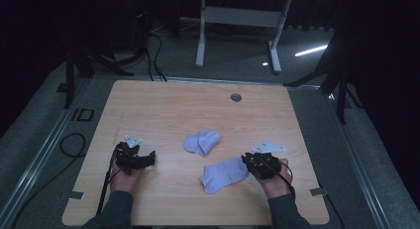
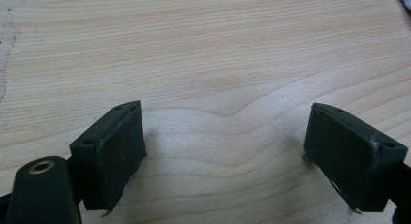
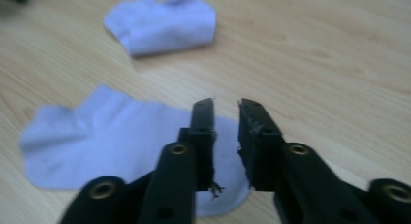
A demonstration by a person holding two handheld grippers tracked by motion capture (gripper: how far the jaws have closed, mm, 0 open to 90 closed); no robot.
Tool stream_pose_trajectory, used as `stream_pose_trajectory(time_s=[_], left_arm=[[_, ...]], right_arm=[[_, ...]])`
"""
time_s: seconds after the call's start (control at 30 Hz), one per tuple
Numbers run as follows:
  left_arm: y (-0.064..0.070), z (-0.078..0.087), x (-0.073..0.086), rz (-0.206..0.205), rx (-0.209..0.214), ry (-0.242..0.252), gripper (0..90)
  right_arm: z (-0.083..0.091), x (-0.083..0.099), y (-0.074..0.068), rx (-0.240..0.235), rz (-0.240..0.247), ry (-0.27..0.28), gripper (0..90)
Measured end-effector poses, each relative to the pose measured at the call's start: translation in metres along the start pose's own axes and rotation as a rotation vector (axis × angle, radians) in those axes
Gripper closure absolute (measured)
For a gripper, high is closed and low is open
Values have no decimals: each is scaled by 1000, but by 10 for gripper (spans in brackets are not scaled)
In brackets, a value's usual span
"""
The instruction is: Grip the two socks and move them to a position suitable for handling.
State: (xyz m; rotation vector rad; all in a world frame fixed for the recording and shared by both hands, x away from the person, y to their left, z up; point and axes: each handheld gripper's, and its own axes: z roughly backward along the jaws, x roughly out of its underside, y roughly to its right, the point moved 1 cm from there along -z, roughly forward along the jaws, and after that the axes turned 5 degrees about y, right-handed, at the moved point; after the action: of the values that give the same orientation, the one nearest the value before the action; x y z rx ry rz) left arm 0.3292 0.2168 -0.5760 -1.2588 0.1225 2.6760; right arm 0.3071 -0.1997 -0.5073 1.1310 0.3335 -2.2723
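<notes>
One marking is legible: the dark letters "ID" on the grey floor strip (image 1: 81, 114), beside the table's (image 1: 163, 102) left edge, beyond the left gripper's fingers (image 1: 148, 158). The socks, the tabletop and the grippers carry no readable print.

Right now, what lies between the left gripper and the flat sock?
Bare wood: in the high view, nothing sits on the table between the left gripper and the flat sock.

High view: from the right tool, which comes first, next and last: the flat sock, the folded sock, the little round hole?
From the right tool:
1. Flat sock, right beside it.
2. Folded sock, mid-table.
3. Round hole, near the far edge.
</notes>
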Motion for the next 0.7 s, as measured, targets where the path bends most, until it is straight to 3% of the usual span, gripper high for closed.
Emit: stream_pose_trajectory(time_s=[0.1,0.13,0.23,0.27,0.37,0.4,0.43,0.47,0.7], left_arm=[[0,0,0,0,0,0,143],[0,0,0,0,0,0,143],[0,0,0,0,0,0,143],[0,0,0,0,0,0,143],[0,0,0,0,0,0,142],[0,0,0,0,0,0,143],[0,0,0,0,0,0,143],[0,0,0,0,0,0,143],[0,0,0,0,0,0,143]], right_arm=[[-5,4,3,-7,10,-31,821],[-10,10,3,-13,32,-61,835],[-13,16,0,-38,64,-77,838],[-15,20,-8,-68,109,-90,841],[-16,22,-15,-100,137,-94,844],[-17,22,-23,-142,162,-101,847],[-17,22,-23,-142,162,-101,847],[-19,23,-32,-178,180,-103,853],[-30,30,-46,-219,210,-147,866]])
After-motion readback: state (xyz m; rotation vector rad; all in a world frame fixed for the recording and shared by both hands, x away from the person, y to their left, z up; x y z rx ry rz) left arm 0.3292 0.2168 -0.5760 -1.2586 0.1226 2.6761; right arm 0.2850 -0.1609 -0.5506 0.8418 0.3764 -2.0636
